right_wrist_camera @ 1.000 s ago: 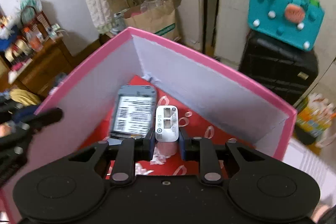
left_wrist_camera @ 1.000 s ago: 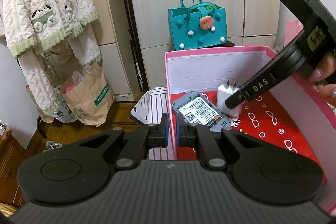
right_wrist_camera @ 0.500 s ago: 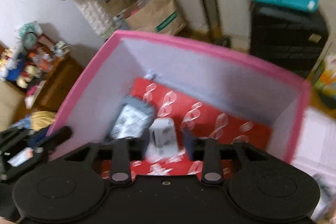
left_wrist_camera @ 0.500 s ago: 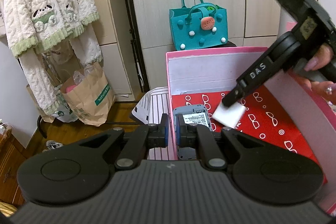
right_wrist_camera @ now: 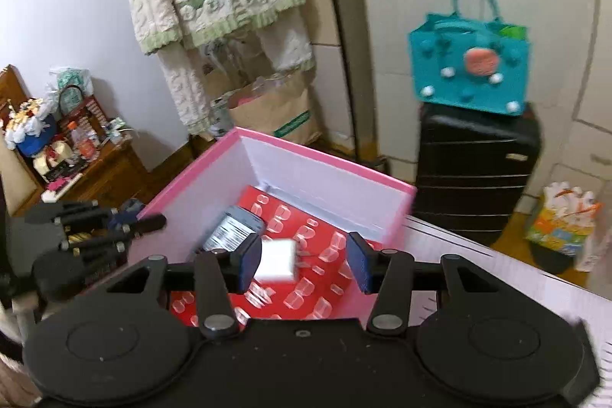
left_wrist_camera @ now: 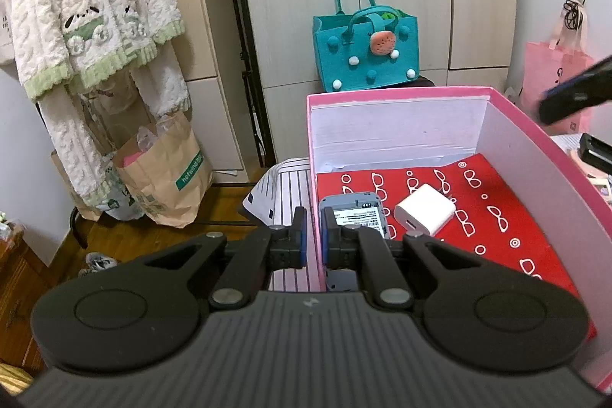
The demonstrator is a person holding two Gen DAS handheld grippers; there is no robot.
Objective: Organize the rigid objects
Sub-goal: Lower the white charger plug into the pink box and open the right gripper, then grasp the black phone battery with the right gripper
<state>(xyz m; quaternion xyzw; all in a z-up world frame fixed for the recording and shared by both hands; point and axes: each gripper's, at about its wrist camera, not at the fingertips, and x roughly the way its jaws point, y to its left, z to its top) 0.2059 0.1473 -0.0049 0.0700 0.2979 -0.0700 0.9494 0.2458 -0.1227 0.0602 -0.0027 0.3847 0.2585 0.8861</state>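
Note:
A pink box [left_wrist_camera: 397, 93] with a red patterned floor holds a white charger plug [left_wrist_camera: 425, 213] and a grey device with a barcode label [left_wrist_camera: 354, 215], side by side. My left gripper [left_wrist_camera: 313, 239] is shut on the box's left wall near the front. My right gripper [right_wrist_camera: 304, 260] is open and empty, raised above the box, with the charger [right_wrist_camera: 276, 259] lying on the floor below its left finger and the grey device [right_wrist_camera: 233, 227] beyond it. The right gripper's fingers [left_wrist_camera: 573, 98] show at the right edge of the left wrist view.
A teal felt bag [left_wrist_camera: 365, 58] sits on a black suitcase [right_wrist_camera: 478, 171] behind the box. A brown paper bag [left_wrist_camera: 164, 174] and a hanging cream robe [left_wrist_camera: 88, 25] are to the left. A cluttered wooden dresser [right_wrist_camera: 69, 155] stands far left.
My right gripper carried the charger into the box, opened, let it drop onto the red floor, and pulled back up and to the right. The left gripper kept its hold on the wall.

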